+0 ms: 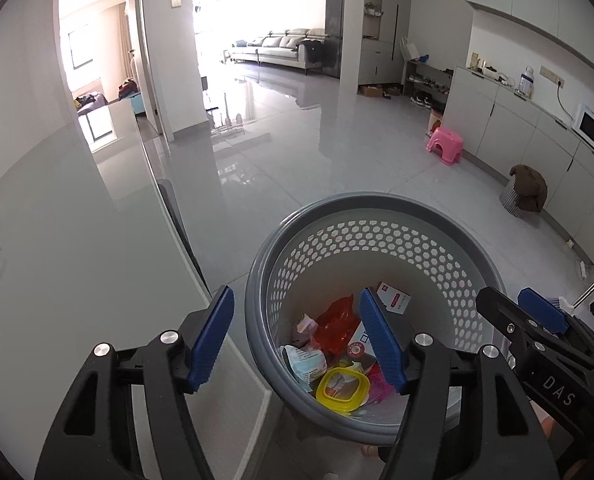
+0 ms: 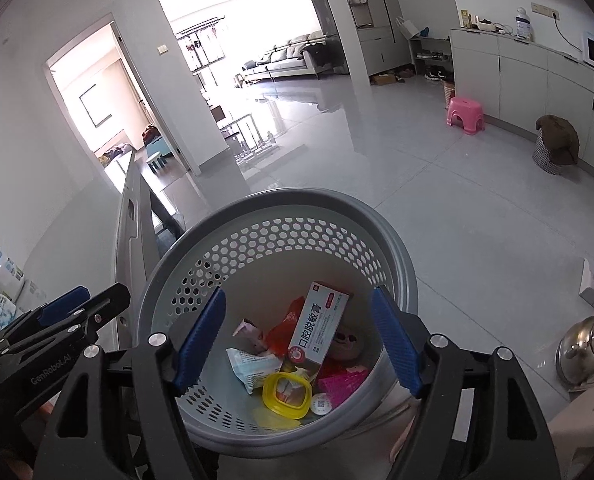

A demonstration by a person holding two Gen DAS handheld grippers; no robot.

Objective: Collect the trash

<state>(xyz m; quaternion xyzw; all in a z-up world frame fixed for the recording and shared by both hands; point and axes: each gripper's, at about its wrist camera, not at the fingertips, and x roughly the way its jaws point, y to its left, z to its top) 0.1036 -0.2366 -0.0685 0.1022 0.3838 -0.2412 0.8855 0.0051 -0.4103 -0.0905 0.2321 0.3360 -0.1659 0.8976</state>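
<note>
A glossy grey tiled floor [image 2: 477, 208] runs back to a bright living room at the top of both frames. At lower centre stands the perforated grey bin [image 2: 281, 208], holding the trash: a box [image 2: 317, 328], a yellow ring [image 2: 287, 394], wrappers. The left hand-held gripper [image 1: 295, 338] and right hand-held gripper [image 2: 299, 338] both hang with jaws apart and empty. The bin's mouth lies straight below and ahead of the right one, while the left sits off its lower-left rim, so the right looks nearer.

Box [image 2: 318, 330] and wrappers [image 2: 253, 366] in basket [image 2: 281, 204], stool [image 2: 465, 110] beyond right
</note>
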